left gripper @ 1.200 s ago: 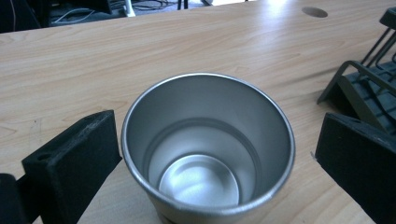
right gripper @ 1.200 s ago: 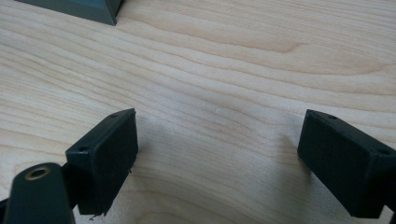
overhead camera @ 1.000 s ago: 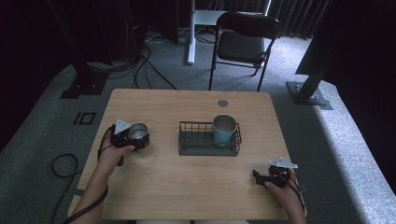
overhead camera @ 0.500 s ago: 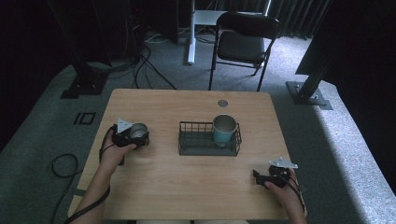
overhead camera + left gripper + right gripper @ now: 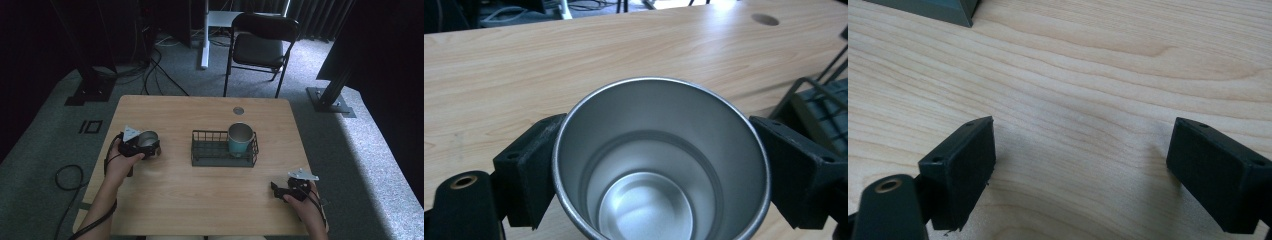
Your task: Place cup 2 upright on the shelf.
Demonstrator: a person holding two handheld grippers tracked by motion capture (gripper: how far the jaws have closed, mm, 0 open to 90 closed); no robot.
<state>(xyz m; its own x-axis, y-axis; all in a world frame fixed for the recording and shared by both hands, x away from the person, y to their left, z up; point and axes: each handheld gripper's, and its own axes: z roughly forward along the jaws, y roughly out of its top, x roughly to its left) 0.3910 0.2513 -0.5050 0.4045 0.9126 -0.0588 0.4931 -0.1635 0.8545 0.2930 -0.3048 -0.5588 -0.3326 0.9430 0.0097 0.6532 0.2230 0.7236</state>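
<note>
A bare steel cup (image 5: 146,139) stands upright on the left part of the wooden table (image 5: 200,200). My left gripper (image 5: 148,145) is around it. In the left gripper view both black pads (image 5: 531,165) press on the walls of the steel cup (image 5: 659,165), one on each side, and the cup is empty. The jaws of the left gripper (image 5: 659,175) have just been closing on it. At the front right my right gripper (image 5: 276,190) rests low over the wood. Its jaws stand wide apart in the right gripper view, with only bare wood between them (image 5: 1080,170).
A black wire basket (image 5: 215,150) sits mid-table with a teal steel cup (image 5: 240,140) upright in its right end. A round cable hole (image 5: 238,110) lies near the far edge. Behind the table stands a folding chair (image 5: 260,47).
The left gripper's jaws have drawn in against the steel cup. Both hands stay where they were.
</note>
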